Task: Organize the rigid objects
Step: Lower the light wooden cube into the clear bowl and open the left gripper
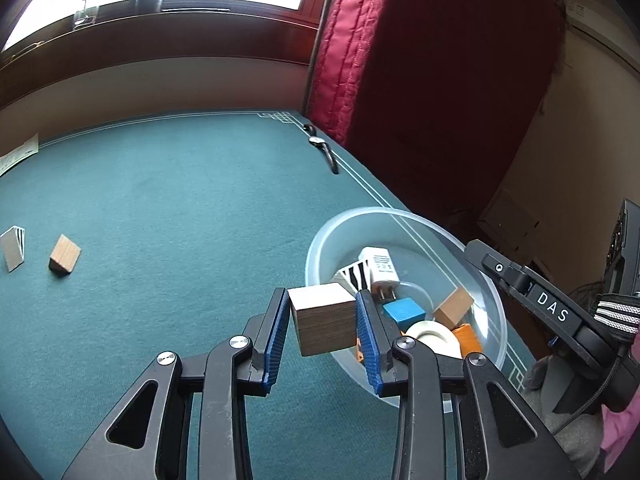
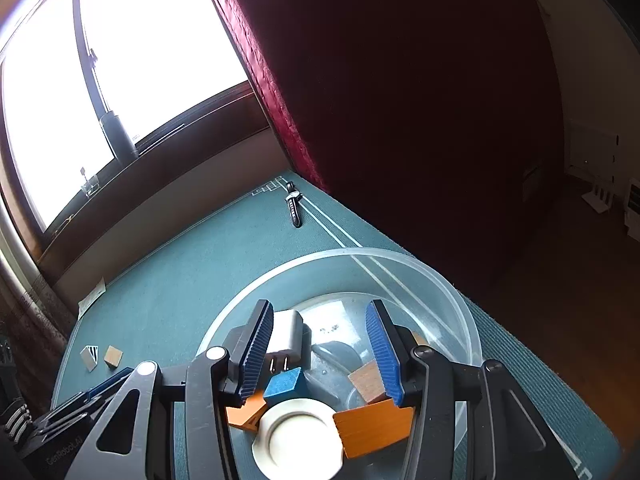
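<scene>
My left gripper [image 1: 322, 300] is shut on a pale wooden cube [image 1: 324, 320], which hangs just left of a clear plastic bowl [image 1: 400, 212] on the green table mat. Inside the bowl lie a white charger plug [image 2: 286, 332], a blue block [image 2: 286, 386], a white tape roll [image 2: 298, 436], an orange block [image 2: 374, 424], a tan wooden block [image 2: 368, 384] and a zebra-striped piece [image 1: 354, 276]. My right gripper [image 2: 320, 312] stands open above the bowl [image 2: 360, 252], its pads apart from the things beneath.
A wooden wedge [image 1: 64, 258] and a striped triangular piece [image 1: 14, 246] lie far left on the mat. A wristwatch [image 1: 322, 148] rests near the far right edge. A red curtain [image 1: 400, 60] hangs beyond that edge, and a window sill runs behind the table.
</scene>
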Demonstrator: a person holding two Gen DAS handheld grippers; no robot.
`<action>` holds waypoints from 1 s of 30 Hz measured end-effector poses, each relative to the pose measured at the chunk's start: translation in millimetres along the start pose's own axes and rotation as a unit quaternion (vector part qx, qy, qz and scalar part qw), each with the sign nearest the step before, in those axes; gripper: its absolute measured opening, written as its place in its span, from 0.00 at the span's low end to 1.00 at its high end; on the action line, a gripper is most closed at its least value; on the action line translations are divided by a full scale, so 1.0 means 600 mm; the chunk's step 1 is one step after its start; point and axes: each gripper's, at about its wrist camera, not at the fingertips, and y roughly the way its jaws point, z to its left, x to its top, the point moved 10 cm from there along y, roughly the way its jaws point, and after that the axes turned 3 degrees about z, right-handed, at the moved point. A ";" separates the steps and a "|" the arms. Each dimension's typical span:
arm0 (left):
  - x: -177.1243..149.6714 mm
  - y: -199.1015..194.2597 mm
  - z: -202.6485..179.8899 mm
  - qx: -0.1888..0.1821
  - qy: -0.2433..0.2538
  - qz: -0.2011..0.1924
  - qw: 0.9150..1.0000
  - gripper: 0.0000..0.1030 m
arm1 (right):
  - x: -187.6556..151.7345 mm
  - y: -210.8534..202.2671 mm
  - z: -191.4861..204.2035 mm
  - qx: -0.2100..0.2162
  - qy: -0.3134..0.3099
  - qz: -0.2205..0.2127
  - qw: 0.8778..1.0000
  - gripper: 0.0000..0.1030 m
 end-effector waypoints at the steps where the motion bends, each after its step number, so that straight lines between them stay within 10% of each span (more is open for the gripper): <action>1: 0.000 0.006 -0.006 -0.003 0.003 0.003 1.000 0.34 | 0.001 0.001 -0.002 0.001 0.003 0.000 1.000 0.50; 7: 0.003 0.032 -0.041 -0.038 0.009 0.012 0.999 0.37 | 0.003 -0.001 -0.011 0.004 0.013 -0.002 1.000 0.50; 9: 0.003 0.032 -0.043 -0.040 0.006 0.010 0.999 0.52 | 0.003 -0.004 -0.011 0.004 0.013 -0.004 1.000 0.50; 30: 0.003 0.021 0.037 0.027 -0.014 0.001 1.000 0.53 | -0.005 -0.011 0.022 0.022 -0.005 0.004 1.000 0.50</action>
